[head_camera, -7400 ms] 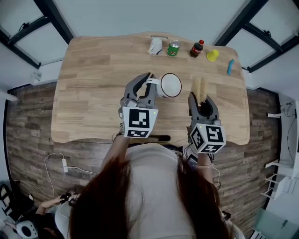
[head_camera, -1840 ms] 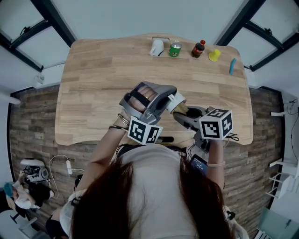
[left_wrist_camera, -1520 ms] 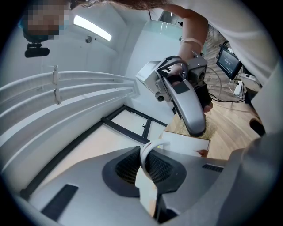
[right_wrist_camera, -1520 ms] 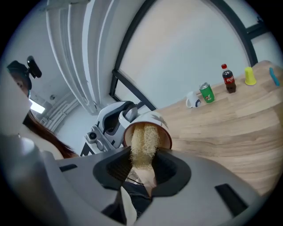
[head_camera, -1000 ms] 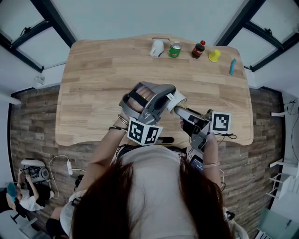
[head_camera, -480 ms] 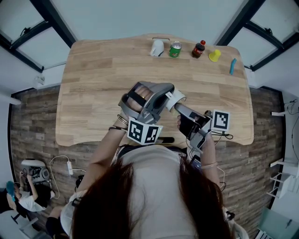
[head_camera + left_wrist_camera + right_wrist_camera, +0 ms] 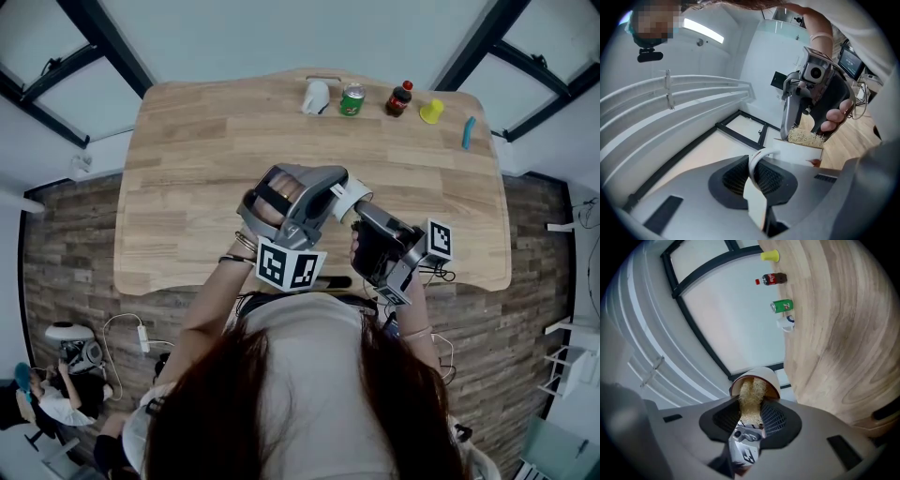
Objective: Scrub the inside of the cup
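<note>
One cup (image 7: 798, 153) | left tool (image 7: 757, 182) clamped on its handle (image 7: 757, 158) | right tool (image 7: 749, 425) clamped on brush (image 7: 751, 404) | bristles (image 7: 804, 137) inside cup

Wooden table (image 7: 187, 159); plank floor (image 7: 66, 253)

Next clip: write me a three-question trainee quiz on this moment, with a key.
1. True or false: the bristles of the brush are inside the cup.
2. Which part of the cup does the left gripper clamp? A) handle B) rim C) base
3. Fill in: the right gripper is shut on the ____.
Key: 1 true; 2 A; 3 brush.
</note>
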Available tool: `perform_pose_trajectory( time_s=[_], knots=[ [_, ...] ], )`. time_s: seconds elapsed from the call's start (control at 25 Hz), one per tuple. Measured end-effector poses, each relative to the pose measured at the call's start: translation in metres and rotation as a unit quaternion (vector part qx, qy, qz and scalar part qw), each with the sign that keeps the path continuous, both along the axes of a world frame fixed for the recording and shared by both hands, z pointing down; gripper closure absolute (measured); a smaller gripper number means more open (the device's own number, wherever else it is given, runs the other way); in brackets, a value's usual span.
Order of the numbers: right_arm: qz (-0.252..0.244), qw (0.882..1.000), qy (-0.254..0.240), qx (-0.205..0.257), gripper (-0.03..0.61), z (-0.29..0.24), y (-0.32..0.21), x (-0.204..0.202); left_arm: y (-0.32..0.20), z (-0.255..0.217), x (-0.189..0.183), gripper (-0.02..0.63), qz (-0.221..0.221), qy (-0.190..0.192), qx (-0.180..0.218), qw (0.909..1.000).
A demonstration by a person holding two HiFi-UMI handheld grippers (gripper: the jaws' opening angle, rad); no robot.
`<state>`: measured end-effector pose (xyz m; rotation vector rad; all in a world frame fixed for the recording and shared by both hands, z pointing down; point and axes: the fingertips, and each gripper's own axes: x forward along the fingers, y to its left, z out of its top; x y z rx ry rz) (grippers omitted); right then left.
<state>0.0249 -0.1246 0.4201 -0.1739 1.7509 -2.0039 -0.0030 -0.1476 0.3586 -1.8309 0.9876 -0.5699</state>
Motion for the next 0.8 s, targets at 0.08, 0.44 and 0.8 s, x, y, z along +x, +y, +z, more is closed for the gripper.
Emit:
perform_pose_trajectory(
  time_s=[0.08, 0.44, 0.8],
  knots=[
    [0.002, 1.0, -0.011, -0.012, 0.445, 0.0004, -0.0003, -0.0003, -0.0004, 0.0003, -0.0003, 0.584, -0.001, 0.0, 0.0, 1.0],
    [-0.007, 0.998, 0.059, 0.033, 0.445, -0.003, -0.0006, -0.0022, -0.0017, 0.0041, 0.0001, 0.584, -0.003, -0.005, -0.013, 0.9999],
    [-0.03, 0.976, 0.17, 0.132, 0.445, -0.006, -0.0018, -0.004, -0.0041, 0.01, 0.0006, 0.583, 0.003, -0.009, -0.035, 0.9993]
  ],
)
